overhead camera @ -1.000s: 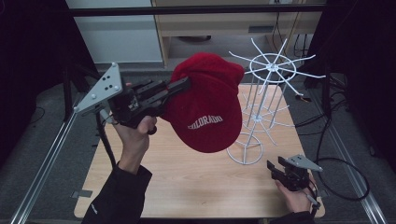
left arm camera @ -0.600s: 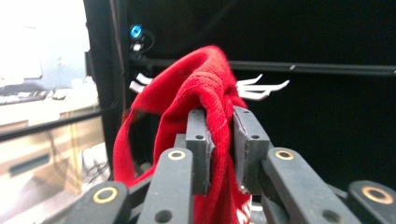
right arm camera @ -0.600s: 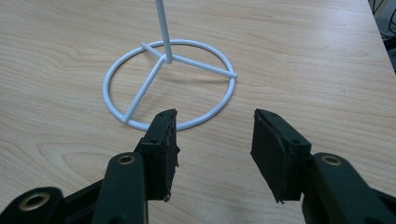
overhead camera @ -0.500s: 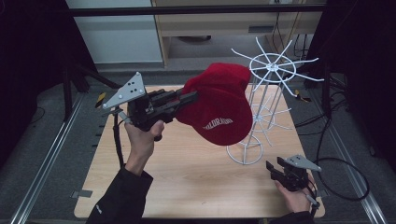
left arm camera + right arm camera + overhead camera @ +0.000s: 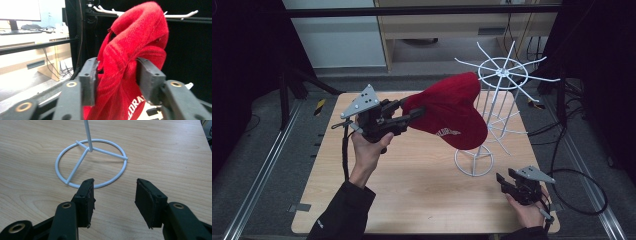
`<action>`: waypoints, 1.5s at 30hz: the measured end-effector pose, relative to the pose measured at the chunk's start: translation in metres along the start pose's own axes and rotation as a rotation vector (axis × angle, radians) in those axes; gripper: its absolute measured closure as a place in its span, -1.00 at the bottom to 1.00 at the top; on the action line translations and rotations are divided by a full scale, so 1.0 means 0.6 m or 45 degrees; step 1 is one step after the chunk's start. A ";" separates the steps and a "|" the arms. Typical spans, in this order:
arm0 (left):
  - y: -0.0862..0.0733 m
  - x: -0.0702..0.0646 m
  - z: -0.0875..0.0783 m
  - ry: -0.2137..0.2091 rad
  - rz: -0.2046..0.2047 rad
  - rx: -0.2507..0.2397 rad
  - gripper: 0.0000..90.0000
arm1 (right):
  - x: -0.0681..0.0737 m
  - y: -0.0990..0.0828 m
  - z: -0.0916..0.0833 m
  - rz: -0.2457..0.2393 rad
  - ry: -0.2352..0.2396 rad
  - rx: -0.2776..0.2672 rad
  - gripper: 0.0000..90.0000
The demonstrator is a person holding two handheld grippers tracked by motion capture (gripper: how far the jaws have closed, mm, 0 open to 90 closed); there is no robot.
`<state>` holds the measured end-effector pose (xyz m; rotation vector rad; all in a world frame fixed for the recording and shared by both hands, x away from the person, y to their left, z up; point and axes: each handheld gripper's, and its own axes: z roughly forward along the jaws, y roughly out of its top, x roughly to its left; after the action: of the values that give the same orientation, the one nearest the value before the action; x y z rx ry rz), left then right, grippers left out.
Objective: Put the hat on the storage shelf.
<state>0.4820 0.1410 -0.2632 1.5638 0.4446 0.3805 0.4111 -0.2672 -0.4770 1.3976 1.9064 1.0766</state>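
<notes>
Red cap (image 5: 452, 112) hangs on the white wire rack (image 5: 497, 100).
Left gripper (image 5: 409, 114) jaws just opening, cap loosely between — right gripper (image 5: 507, 181) wide, empty.

It looked like a lab: a wooden table (image 5: 412, 190) fenced by metal rails (image 5: 257, 175), dark curtains (image 5: 247, 60), trailing cables (image 5: 582, 175), a monitor (image 5: 20, 10).

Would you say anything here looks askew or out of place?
Yes, the red cap hangs lopsided on the white wire rack, bunched and folded instead of sitting squarely on a prong. The left gripper has just been opening, with the fabric between its jaws. The right gripper waits open by the rack's base.
</notes>
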 end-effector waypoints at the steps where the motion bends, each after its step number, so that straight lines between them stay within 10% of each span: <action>1: -0.001 0.000 0.000 0.008 0.002 0.001 0.05 | -0.001 0.000 0.001 -0.012 -0.006 -0.004 0.10; 23: -0.059 0.010 -0.085 0.158 0.016 0.047 -0.50 | -0.001 -0.002 0.003 -0.007 -0.012 -0.006 0.03; 33: -0.169 0.042 -0.160 0.324 -0.094 0.178 -0.52 | -0.003 -0.005 0.008 0.009 -0.016 0.003 -0.12; 45: -0.346 0.107 -0.222 0.635 -0.237 0.567 -0.58 | -0.003 -0.010 0.016 0.019 -0.024 0.020 -0.38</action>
<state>0.4611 0.2929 -0.4669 1.8324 1.1133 0.5550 0.4166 -0.2671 -0.4873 1.4275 1.8980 1.0542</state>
